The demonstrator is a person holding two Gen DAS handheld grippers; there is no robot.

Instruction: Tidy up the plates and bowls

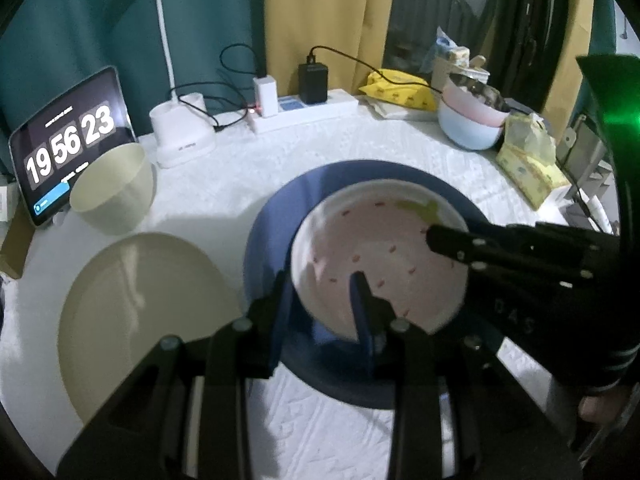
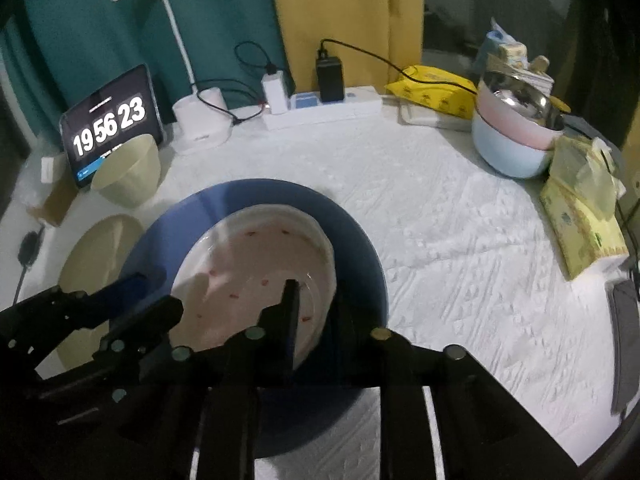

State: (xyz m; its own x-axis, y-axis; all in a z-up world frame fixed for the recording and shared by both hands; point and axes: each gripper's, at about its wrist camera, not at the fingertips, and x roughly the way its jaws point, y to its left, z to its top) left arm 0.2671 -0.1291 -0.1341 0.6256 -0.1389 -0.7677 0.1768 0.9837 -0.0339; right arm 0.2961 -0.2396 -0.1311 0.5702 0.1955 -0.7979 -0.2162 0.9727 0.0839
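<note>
A white plate (image 1: 380, 248) (image 2: 256, 256) with red specks lies on a larger blue plate (image 1: 272, 220) (image 2: 360, 248) mid-table. My left gripper (image 1: 322, 292) (image 2: 148, 300) straddles the white plate's near-left rim, one finger outside and one inside, and looks shut on it. My right gripper (image 2: 320, 300) (image 1: 436, 238) stands at the same plate's right rim, which sits loosely between its parted fingers. A cream plate (image 1: 140, 300) (image 2: 104, 248) lies flat to the left, with a cream bowl (image 1: 116, 188) (image 2: 128, 176) behind it.
A pink bowl nested in a pale blue bowl (image 1: 468, 128) (image 2: 512, 148) stands at the back right beside a tissue pack (image 1: 528, 168). A clock tablet (image 1: 68, 140), a lamp base (image 1: 182, 136) and a power strip (image 1: 312, 110) with cables line the back edge.
</note>
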